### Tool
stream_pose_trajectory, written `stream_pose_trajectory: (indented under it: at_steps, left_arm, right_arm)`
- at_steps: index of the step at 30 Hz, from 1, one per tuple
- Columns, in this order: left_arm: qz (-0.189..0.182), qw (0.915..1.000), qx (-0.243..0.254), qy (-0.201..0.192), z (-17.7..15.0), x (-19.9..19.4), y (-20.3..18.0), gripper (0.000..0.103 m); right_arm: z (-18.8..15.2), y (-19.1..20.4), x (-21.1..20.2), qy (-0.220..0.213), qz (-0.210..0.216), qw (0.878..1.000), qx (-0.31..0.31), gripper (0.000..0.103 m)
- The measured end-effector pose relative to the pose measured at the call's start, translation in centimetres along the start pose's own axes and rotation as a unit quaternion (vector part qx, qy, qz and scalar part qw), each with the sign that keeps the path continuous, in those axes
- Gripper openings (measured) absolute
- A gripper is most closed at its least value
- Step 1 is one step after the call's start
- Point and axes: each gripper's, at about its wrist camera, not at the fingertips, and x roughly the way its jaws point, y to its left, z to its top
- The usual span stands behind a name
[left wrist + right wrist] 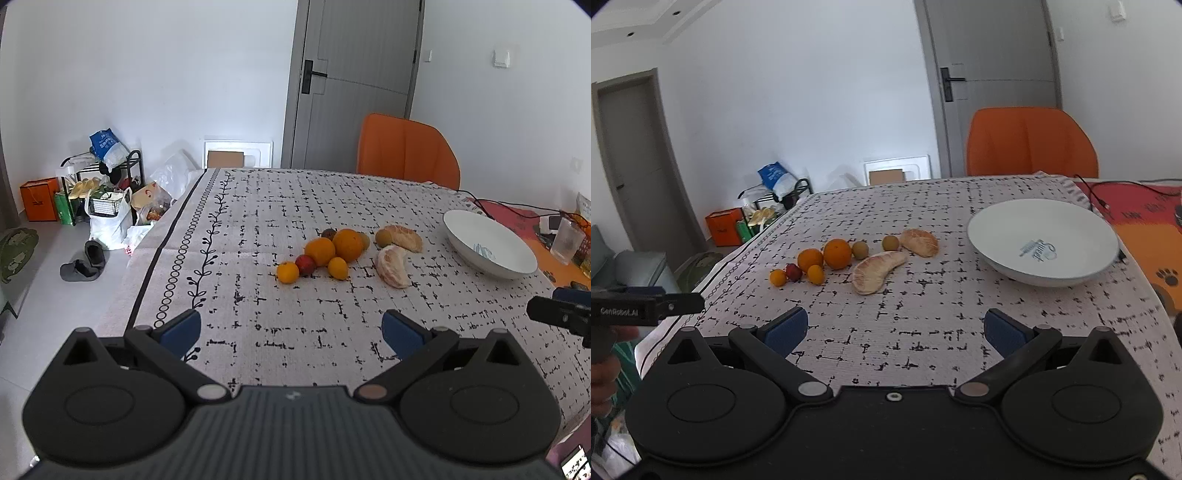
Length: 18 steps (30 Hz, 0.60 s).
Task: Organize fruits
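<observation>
Each handheld tool is matte black plastic: the left gripper (pixel 291 328) has a ribbed dark-grey centre plate, two rounded housings with shallow discs, silvery pivot pins and blue pads (pixel 183 326) on its fingers. The right gripper (pixel 895 328) matches it, with a small screw in its smooth centre. White lettering on the left tool's side, seen from the right wrist, perhaps reads "GenRobot.AI"
</observation>
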Motion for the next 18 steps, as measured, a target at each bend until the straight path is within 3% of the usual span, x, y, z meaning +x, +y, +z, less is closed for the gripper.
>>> stream_pose_trajectory:
  at_steps: [13, 18]
  left_arm:
    - [-0.002, 0.9995, -0.012, -0.03, 1.4, 2.8, 1.3, 0.101]
    - [-0.009, 0.9994, -0.012, -0.031, 1.9, 4.3, 1.3, 0.094]
  right_arm:
    - [0.8, 0.5, 3.7, 0.001, 0.045, 0.999, 0.005, 0.103]
    - [1.2, 0.6, 5.5, 0.01, 0.065, 0.998, 0.014, 0.095]
